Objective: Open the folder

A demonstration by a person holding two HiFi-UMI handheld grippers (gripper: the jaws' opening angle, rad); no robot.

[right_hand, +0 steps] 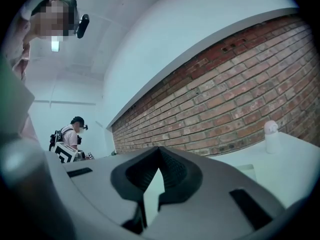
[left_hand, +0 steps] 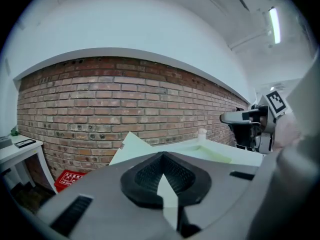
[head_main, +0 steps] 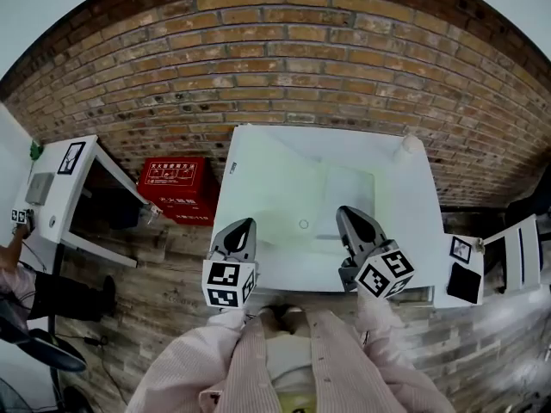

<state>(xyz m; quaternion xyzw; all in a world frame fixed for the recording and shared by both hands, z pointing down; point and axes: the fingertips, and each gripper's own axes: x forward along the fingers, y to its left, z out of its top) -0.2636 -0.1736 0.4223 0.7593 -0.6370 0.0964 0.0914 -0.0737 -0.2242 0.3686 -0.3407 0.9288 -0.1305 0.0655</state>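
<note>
A pale green, see-through folder [head_main: 349, 194] lies flat and closed on the white table [head_main: 258, 170], right of centre. It also shows as a thin green sheet [left_hand: 216, 154] in the left gripper view. My left gripper [head_main: 242, 230] hovers over the table's near left edge, jaws shut and empty [left_hand: 161, 156]. My right gripper [head_main: 355, 220] hangs just in front of the folder's near edge, above it, jaws together with nothing between them [right_hand: 159, 151]. Both point roughly level towards the brick wall.
A small white bottle [head_main: 411, 144] stands at the table's far right corner. A red box [head_main: 178, 188] sits on the floor to the left, beside a white side table [head_main: 65, 188]. A white stand [head_main: 465, 269] is on the right. Another person [right_hand: 74, 130] stands further off.
</note>
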